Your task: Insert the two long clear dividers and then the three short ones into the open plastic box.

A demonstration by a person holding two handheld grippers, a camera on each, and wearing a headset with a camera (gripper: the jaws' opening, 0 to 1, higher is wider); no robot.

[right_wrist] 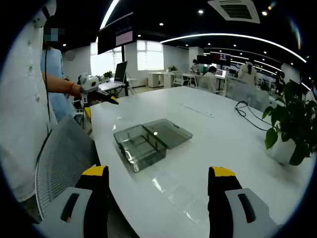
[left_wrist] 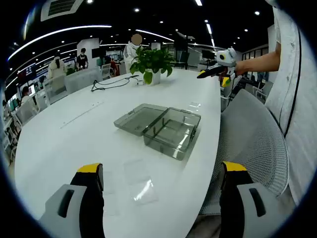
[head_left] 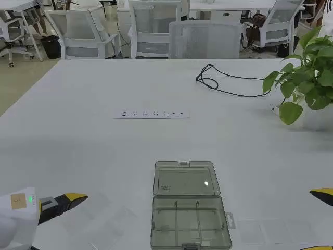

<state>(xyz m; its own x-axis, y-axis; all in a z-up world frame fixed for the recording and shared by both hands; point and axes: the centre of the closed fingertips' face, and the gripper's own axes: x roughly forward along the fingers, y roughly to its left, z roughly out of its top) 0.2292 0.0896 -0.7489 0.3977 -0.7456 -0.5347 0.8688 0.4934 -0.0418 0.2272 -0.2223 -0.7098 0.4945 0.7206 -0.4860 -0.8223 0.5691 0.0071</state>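
Observation:
The open smoky plastic box (head_left: 190,223) lies at the near table edge, its lid (head_left: 184,178) folded back flat. Faint lines cross its base; I cannot tell if they are dividers. Clear dividers (head_left: 110,221) lie flat on the table left of the box, and more clear dividers (head_left: 260,229) lie to its right. My left gripper (head_left: 67,200) hovers open at the lower left, apart from them. In the left gripper view the clear dividers (left_wrist: 140,182) lie just ahead of its wide jaws. My right gripper (head_left: 316,220) is open at the right edge, with clear dividers (right_wrist: 174,191) ahead of it.
A white power strip (head_left: 151,113) is set into the table's middle. A black cable (head_left: 225,83) loops at the back right. A potted plant (head_left: 307,78) stands on the right. Mesh office chairs (head_left: 203,39) line the far edge.

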